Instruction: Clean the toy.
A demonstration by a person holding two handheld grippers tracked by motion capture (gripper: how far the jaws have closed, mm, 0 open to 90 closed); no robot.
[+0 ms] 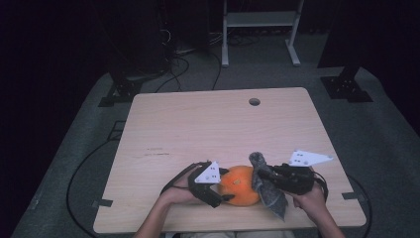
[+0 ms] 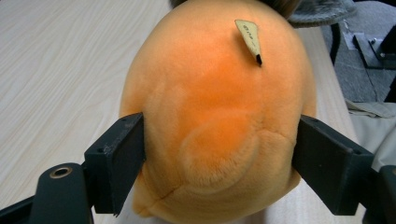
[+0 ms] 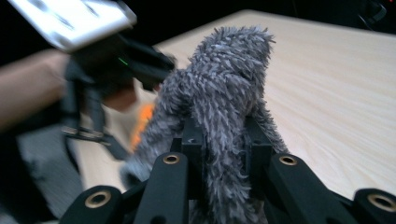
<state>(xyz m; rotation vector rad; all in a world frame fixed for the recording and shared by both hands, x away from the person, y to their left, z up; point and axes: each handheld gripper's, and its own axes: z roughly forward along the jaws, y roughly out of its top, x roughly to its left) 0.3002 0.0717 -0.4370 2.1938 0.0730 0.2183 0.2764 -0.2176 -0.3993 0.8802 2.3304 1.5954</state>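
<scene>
An orange plush toy (image 1: 239,186) lies near the front edge of the wooden table (image 1: 198,129). My left gripper (image 1: 227,184) comes at it from the left. In the left gripper view its two black jaws press into both flanks of the plush toy (image 2: 219,93), which carries a small beige tag (image 2: 249,37). My right gripper (image 1: 260,174) is shut on a shaggy grey cloth (image 1: 267,191) that hangs just right of the plush. In the right gripper view the grey cloth (image 3: 224,79) stands up between the jaws, with the left gripper (image 3: 116,60) and a sliver of orange plush (image 3: 144,119) behind it.
The table has a round cable hole (image 1: 254,101) near its far edge. Beyond the table stand a white metal frame (image 1: 260,20) and black stand feet (image 1: 346,87), with cables (image 1: 173,69) across the grey floor.
</scene>
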